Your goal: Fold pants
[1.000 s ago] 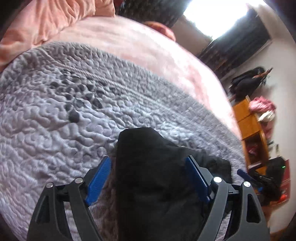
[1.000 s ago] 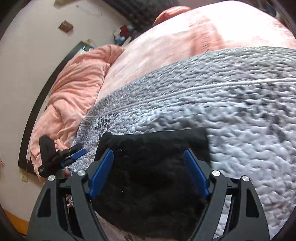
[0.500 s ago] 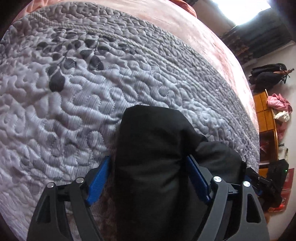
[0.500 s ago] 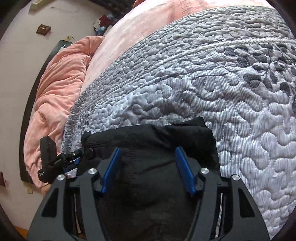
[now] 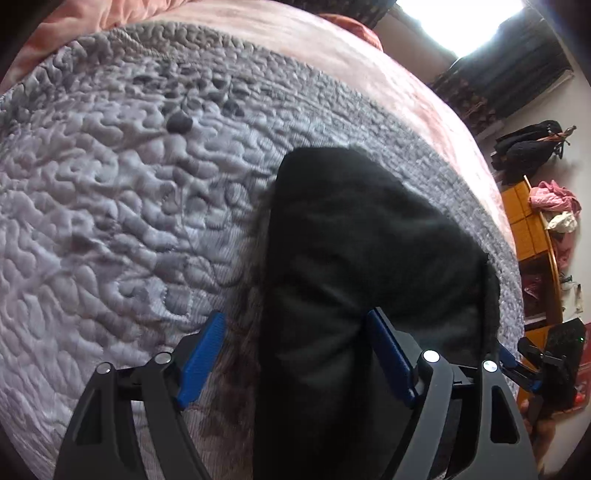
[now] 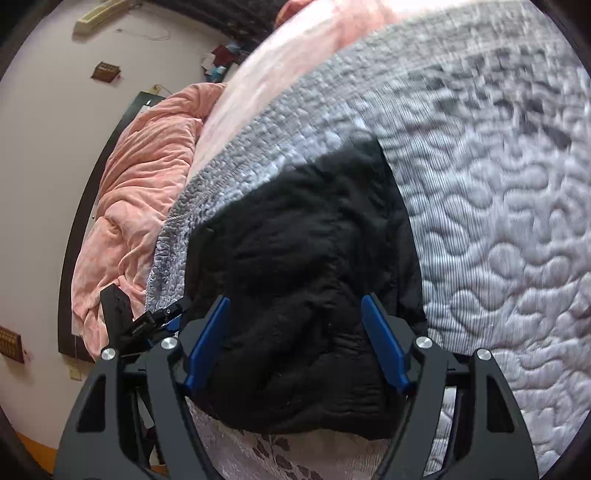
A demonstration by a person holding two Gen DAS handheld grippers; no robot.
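Note:
The black pants (image 5: pixel 354 266) lie folded into a compact bundle on the grey quilted bedspread (image 5: pixel 110 206). My left gripper (image 5: pixel 295 339) is open, its blue pads either side of the bundle's near left part, holding nothing. In the right wrist view the pants (image 6: pixel 306 280) fill the middle, and my right gripper (image 6: pixel 295 325) is open over their near end. The right gripper shows at the left view's right edge (image 5: pixel 532 369); the left gripper shows at the right view's left edge (image 6: pixel 144 321).
A pink blanket (image 6: pixel 144 177) is heaped along the bed's far side by a white wall. An orange wooden shelf (image 5: pixel 532 229) with clothes and a dark bag (image 5: pixel 528 144) stand beside the bed. A bright window (image 5: pixel 461 22) is behind.
Both grippers have pulled back and up from the pants. The right gripper's jaws have opened wider again. The bundle stays on the quilt.

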